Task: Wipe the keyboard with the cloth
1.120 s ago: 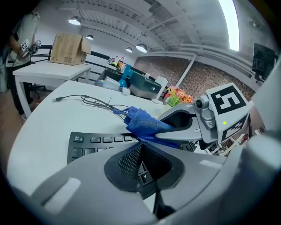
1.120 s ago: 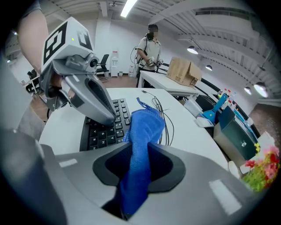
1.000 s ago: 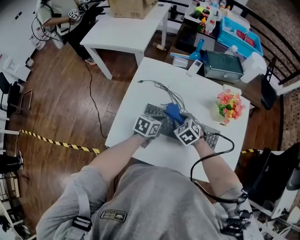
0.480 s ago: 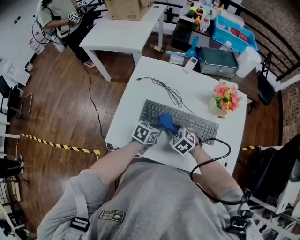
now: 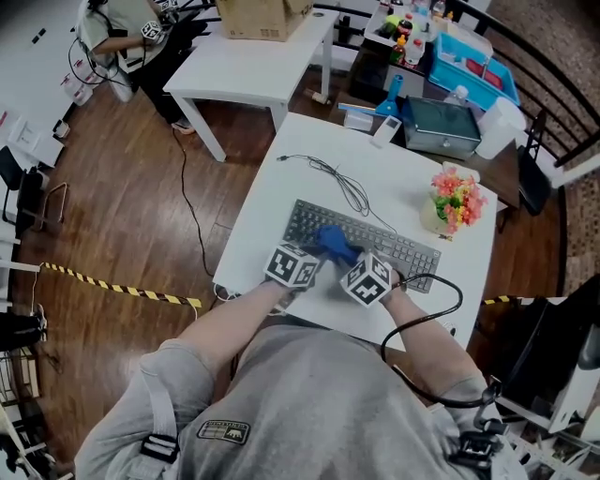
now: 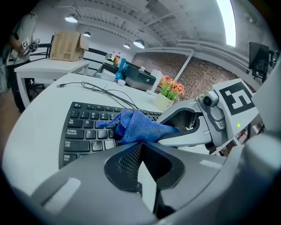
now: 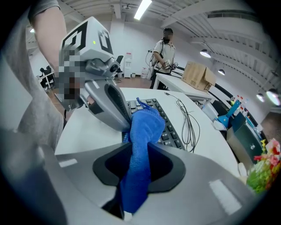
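**Item: blue cloth, on the keyboard**

Cloth [image 5: 334, 244] — soft blue terry, bunched. My right gripper [image 7: 138, 167] is clamped on it, and its free end is pressed onto the left keys of the flat black keyboard [image 5: 412, 251], eight o'clock from the flowers [image 5: 455, 199]. Left gripper [image 6: 142, 169] closed, empty, at the cloth's nine o'clock — probably steadying the board.

You have a pot of pink flowers [image 5: 457, 202] near your white table's [image 5: 403, 183] right edge, and a cardboard box [image 5: 262, 17] on the other table [image 5: 248, 70] beyond.

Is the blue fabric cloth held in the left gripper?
No, the blue fabric cloth sits clamped in the right gripper; the left gripper holds nothing.
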